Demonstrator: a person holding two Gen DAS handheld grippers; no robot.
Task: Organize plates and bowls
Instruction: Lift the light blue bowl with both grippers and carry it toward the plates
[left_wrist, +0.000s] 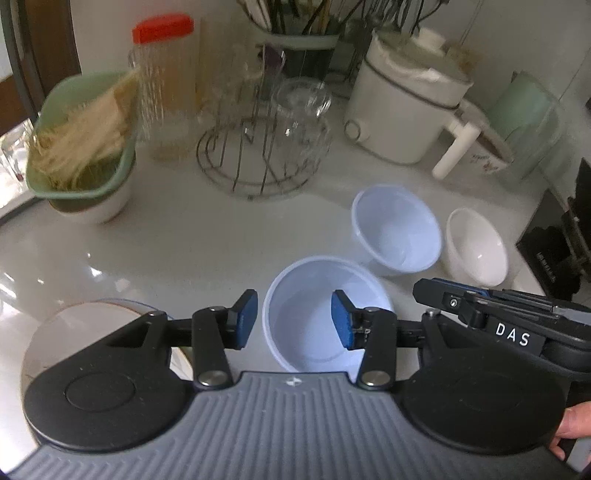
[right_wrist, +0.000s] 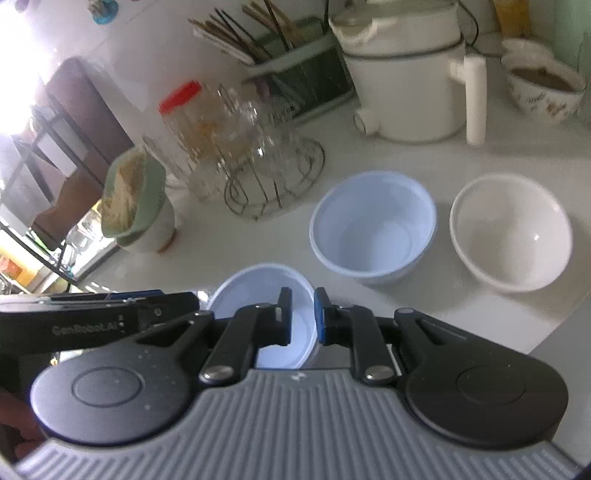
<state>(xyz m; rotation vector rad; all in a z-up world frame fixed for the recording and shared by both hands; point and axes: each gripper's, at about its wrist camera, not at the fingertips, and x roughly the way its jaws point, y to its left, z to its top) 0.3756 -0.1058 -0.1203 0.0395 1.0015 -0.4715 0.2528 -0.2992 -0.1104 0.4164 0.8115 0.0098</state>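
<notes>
The right claw (right_wrist: 300, 317) pinches the near blue bowl's (right_wrist: 258, 288) rim. The left claw (left_wrist: 294, 319) is open, holding nothing. No bowls are stacked yet; the far blue bowl (right_wrist: 373, 229) and white bowl (right_wrist: 511, 232) sit apart.

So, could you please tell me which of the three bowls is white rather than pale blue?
The white bowl, at the far right of the row; the pale blue bowls lie left of it.
</notes>
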